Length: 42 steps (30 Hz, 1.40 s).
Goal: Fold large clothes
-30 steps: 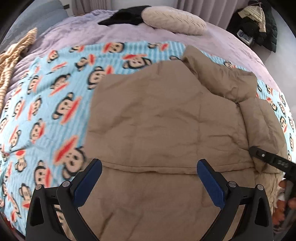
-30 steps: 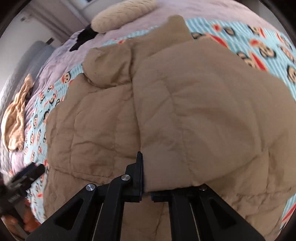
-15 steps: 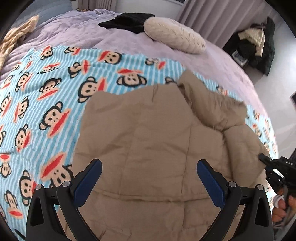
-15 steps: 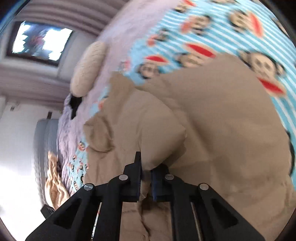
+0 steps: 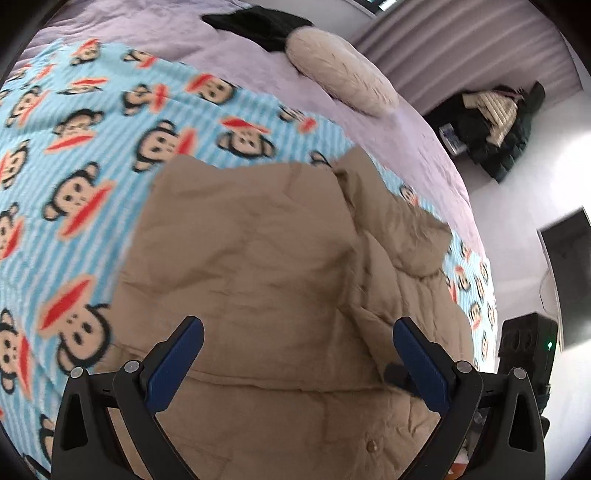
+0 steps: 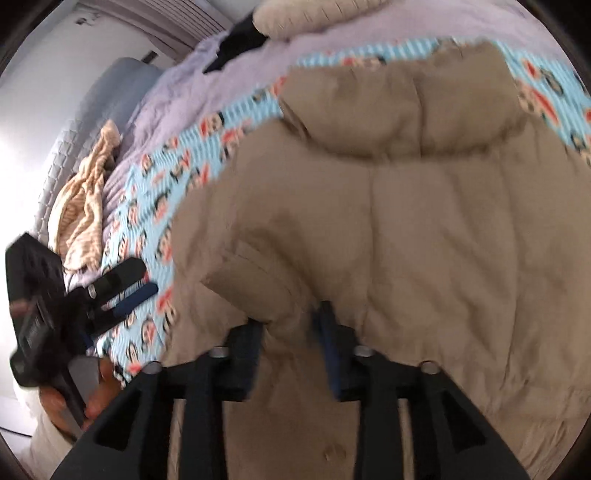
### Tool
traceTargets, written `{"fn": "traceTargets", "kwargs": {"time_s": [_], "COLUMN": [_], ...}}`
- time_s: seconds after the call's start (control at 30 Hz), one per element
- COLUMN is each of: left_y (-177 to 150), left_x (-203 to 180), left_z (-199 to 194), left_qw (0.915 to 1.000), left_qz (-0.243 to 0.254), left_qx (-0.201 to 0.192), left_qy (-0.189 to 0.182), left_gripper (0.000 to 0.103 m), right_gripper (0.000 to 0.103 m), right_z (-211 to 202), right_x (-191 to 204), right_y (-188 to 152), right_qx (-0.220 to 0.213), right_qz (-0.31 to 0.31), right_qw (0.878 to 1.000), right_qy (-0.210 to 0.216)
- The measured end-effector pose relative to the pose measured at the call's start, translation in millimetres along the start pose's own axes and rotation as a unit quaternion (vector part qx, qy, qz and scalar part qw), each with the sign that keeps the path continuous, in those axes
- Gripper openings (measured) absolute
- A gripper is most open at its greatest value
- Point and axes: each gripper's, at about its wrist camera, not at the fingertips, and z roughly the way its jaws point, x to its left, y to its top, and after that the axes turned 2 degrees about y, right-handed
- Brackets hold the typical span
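A tan quilted hooded jacket (image 5: 280, 258) lies on a blue monkey-print blanket (image 5: 74, 177) on the bed. Its hood (image 6: 406, 107) points to the far side. My left gripper (image 5: 295, 354) is open and empty above the jacket's near part. My right gripper (image 6: 291, 328) has its jaws partly apart, with a folded sleeve edge (image 6: 258, 280) lying between the fingertips; the view is blurred. The left gripper also shows in the right wrist view (image 6: 122, 291) at the left. Part of the right gripper shows at the right edge of the left wrist view (image 5: 528, 350).
A lilac bedspread (image 5: 147, 33) covers the bed. A cream pillow (image 5: 340, 81) and a black garment (image 5: 258, 22) lie at the far side. A striped beige cloth (image 6: 85, 199) lies at the left. Dark clothes (image 5: 495, 122) are piled on the floor.
My right gripper was shut on the jacket's sleeve; its jaws have now opened and the sleeve lies folded over the jacket. Both wrist views have swung.
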Motion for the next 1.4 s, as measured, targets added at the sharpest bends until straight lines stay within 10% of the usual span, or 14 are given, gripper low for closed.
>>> {"fn": "traceTargets", "kwargs": {"time_s": [0.07,0.33,0.4,0.47,0.5,0.6,0.8,1.13,1.4], "left_y": [-2.1,-6.8,-8.4,-11.7,-13.2,-18.8,-26.9,-15.9,1.1], "left_x": [-8.5,-42.9,-53.0,-62.0,-65.7,-69.1,-37.9,-34.8,-56.6], "left_z": [8.7,59.4,74.6,83.9,86.4,76.6,81.3,38.8,18.1], "left_qw": [0.9998,0.9959,0.9931,0.9909,0.9908,0.992,0.9914,0.9845,0.9869], "left_qz": [0.013,0.042,0.048,0.056,0.063,0.078,0.084,0.111,0.149], "left_qx": [0.015,0.072,0.098,0.116,0.117,0.097,0.094,0.02,0.001], "left_qy": [-0.009,-0.035,-0.044,-0.038,-0.028,-0.018,0.034,0.135,0.062], "left_gripper": [0.103,0.102,0.08,0.03,0.017,0.013,0.013,0.026,0.026], "right_gripper": [0.07,0.07,0.069,0.066,0.045,0.008,0.007,0.019,0.028], "right_z": [-17.6,-114.1,-134.1,-146.4,-149.9,-144.1,-124.0,-131.6,-195.7], "right_x": [-18.0,-162.8,-200.2,-227.5,-239.1,-251.1,-219.0,-215.4,-179.7], "right_y": [-16.9,-80.8,-94.6,-101.3,-102.1,-95.6,-73.2,-78.7,-63.9], "right_qx": [-0.006,-0.078,-0.115,-0.152,-0.169,-0.174,-0.146,-0.105,-0.186], "right_qz": [0.019,0.225,0.294,0.343,0.361,0.383,0.296,0.279,0.18], "right_qw": [1.0,0.97,0.949,0.927,0.917,0.907,0.944,0.953,0.963], "right_qy": [-0.003,-0.042,-0.02,0.003,0.011,0.014,-0.011,-0.05,-0.078]}}
